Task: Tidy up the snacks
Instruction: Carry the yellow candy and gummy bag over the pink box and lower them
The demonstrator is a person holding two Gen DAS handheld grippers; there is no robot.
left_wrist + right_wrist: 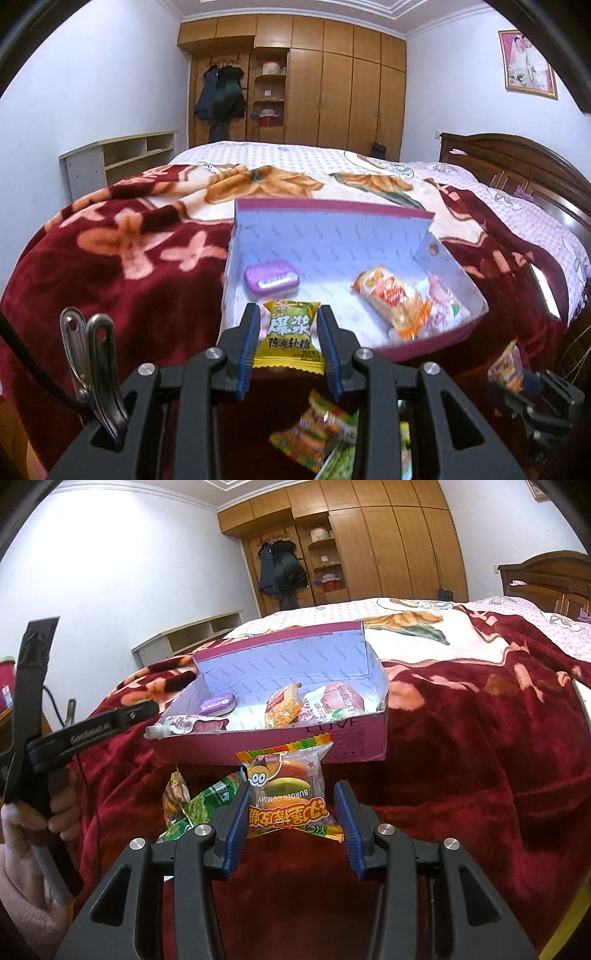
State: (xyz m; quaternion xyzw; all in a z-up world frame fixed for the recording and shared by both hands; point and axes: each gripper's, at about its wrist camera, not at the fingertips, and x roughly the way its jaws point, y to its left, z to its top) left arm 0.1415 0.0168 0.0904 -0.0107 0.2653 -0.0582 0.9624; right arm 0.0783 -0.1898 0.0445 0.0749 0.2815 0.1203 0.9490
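My left gripper [289, 308] is shut on a yellow candy packet [290, 336], held just in front of the near wall of a pink box [410, 350] that sits on the bed. In the box's lavender inside lie a purple tin [271, 282], an orange snack packet [391, 301] and a pink packet [445, 299]. My right gripper [292, 784] is shut on a burger gummy packet [291, 794], raised before the pink box [354, 742]. A spouted pouch [184, 725] lies at the box's near left corner.
Loose green and orange snack packets [195, 805] lie on the red floral blanket [461, 775] below the grippers. A person's hand [33, 819] grips the left tool at the left edge. A wooden headboard [517, 162] and wardrobe [332, 92] stand behind.
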